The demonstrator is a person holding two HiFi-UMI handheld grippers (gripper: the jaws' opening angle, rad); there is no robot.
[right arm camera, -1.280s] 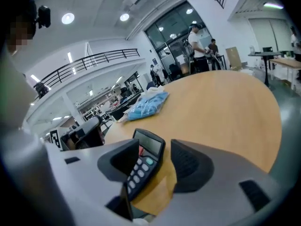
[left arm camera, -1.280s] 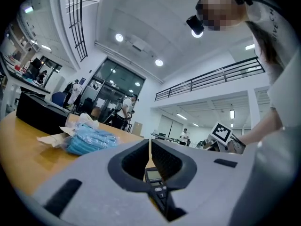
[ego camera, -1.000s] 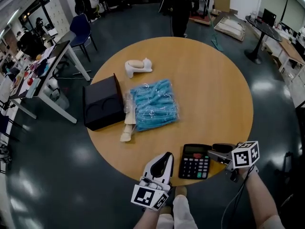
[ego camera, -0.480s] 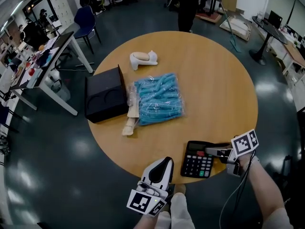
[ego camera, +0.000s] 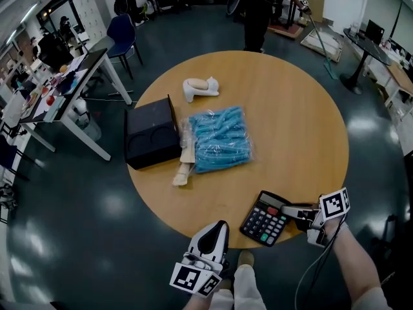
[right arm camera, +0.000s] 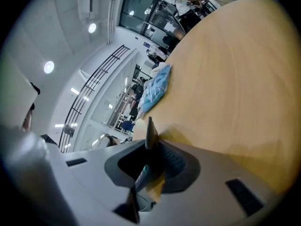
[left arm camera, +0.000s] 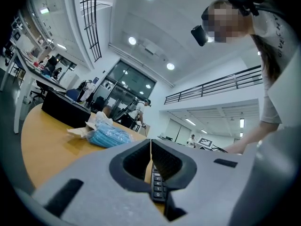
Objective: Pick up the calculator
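Observation:
The black calculator (ego camera: 263, 219) lies near the round wooden table's (ego camera: 297, 115) front edge, turned at an angle. My right gripper (ego camera: 287, 210) reaches in from the right, and its jaws are closing with the calculator's right edge pinched between them. In the right gripper view the calculator (right arm camera: 151, 132) stands edge-on between the pads of that gripper (right arm camera: 149, 147). My left gripper (ego camera: 218, 227) hovers at the table's front edge, left of the calculator and apart from it, shut with nothing in it. Past the left gripper's (left arm camera: 150, 147) touching jaws, the calculator's keys (left arm camera: 158, 188) show.
A bag of blue items (ego camera: 221, 138) lies mid-table, with a black box (ego camera: 150, 133) to its left and a cream packet (ego camera: 183, 168) between them. A white object (ego camera: 201, 87) sits farther back. A person (ego camera: 259, 8) stands beyond the table; a desk (ego camera: 68, 86) is left.
The right gripper's jaws have closed onto the calculator's right edge. The calculator has swung round to an angle. The left gripper has drifted slightly along the table's front edge.

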